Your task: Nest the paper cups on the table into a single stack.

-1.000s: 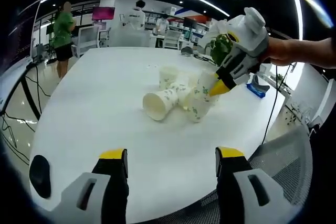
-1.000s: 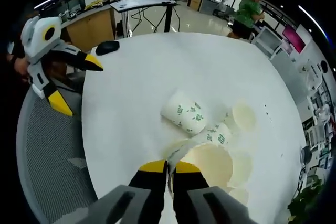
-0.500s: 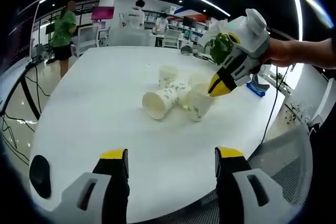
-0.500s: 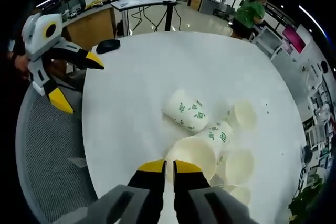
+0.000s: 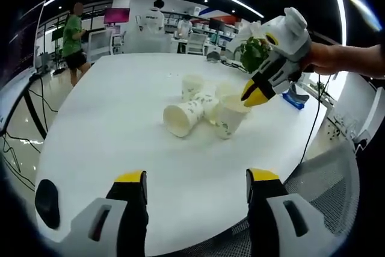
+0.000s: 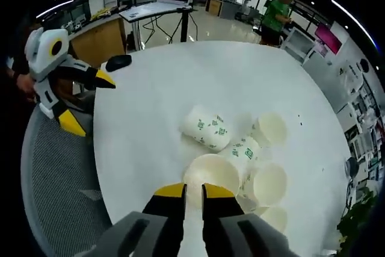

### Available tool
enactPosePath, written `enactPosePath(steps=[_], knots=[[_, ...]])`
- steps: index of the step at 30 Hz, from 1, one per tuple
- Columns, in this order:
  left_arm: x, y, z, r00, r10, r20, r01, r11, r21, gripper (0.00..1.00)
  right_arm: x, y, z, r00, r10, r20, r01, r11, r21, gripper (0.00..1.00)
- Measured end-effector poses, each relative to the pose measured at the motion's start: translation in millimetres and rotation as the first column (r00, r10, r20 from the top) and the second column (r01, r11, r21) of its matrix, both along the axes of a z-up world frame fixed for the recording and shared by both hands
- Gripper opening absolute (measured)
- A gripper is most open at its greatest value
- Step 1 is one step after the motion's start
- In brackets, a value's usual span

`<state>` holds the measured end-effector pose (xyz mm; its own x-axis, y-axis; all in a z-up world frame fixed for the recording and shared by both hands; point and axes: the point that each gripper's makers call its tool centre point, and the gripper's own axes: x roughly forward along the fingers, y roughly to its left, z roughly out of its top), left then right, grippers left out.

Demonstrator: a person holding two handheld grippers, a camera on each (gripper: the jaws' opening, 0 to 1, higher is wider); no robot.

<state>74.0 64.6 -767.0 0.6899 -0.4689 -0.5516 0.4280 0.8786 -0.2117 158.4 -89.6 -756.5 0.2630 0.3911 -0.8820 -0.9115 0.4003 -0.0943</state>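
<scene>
The right tongs [image 6: 192,189] pinched the rim of a paper cup [image 6: 212,174], lifted at the cluster's 6 o'clock edge on the white desk [image 6: 150,106]. The left tongs [image 5: 197,179] hung spread. Next, probably: seat it into an upright cup [image 6: 270,183].

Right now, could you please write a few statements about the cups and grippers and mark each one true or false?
1. The right gripper pinches the rim of a paper cup. True.
2. The left gripper holds a cup. False: its jaws are spread with nothing between them.
3. A printed cup lies on its side on the white table. True.
4. All cups are nested in one stack. False: several sit separately.
</scene>
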Motion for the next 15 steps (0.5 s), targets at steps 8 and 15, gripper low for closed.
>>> enactPosePath(steps=[8, 15], knots=[[-0.9, -1.0, 1.5, 1.0, -0.002, -0.001, 0.002, 1.0, 0.001, 0.66, 4.9, -6.1, 8.0, 0.998, -0.062, 0.004, 0.061, 0.997, 0.047, 0.14], [-1.0, -1.3, 2.8, 1.0, -0.001, 0.0, 0.001, 1.0, 0.002, 0.66, 10.1, -17.3, 15.9, 0.994, -0.106, 0.02, 0.103, 0.991, 0.088, 0.23]])
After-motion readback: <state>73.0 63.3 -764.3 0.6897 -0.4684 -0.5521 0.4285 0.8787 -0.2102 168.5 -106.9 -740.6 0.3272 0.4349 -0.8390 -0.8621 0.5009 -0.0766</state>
